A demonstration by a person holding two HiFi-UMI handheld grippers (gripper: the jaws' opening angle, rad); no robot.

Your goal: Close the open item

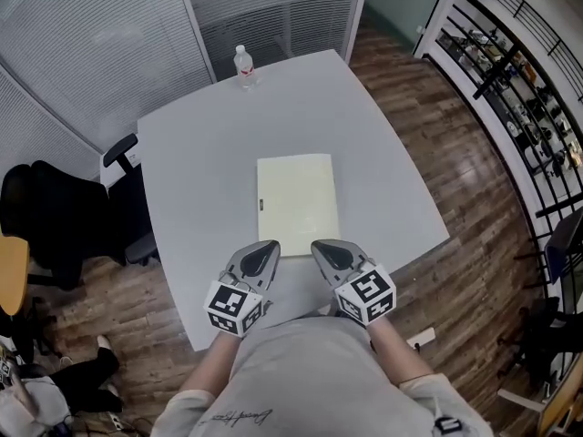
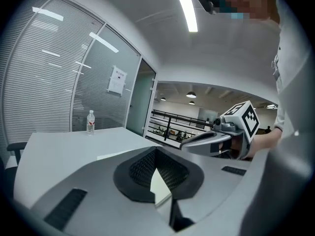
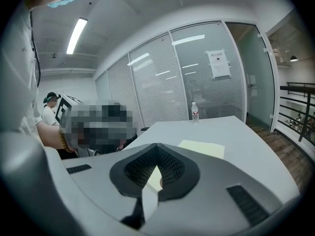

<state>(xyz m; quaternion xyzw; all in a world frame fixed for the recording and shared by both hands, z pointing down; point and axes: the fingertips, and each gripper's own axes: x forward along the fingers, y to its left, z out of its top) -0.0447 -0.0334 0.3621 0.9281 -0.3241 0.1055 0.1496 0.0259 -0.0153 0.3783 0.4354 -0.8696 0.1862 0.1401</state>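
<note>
Left gripper [image 1: 267, 247] and right gripper [image 1: 321, 246] are hovering at the bench [image 1: 200, 153] edge, jaws clenched, empty. Yellow folder [image 1: 297, 203] is lying flat, seemingly closed; next, likely just pressing its cover.

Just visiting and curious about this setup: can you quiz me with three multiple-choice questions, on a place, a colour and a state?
1. Where is the water bottle? A. at the far edge of the table B. in a box C. in a sink
2. The folder's colour? A. red B. pale yellow C. black
3. What do the left gripper and right gripper hold? A. bottle B. folder C. nothing
Answers: 1 A, it stands by the far edge; 2 B, plain in the head view; 3 C, both are shut and empty.
</note>
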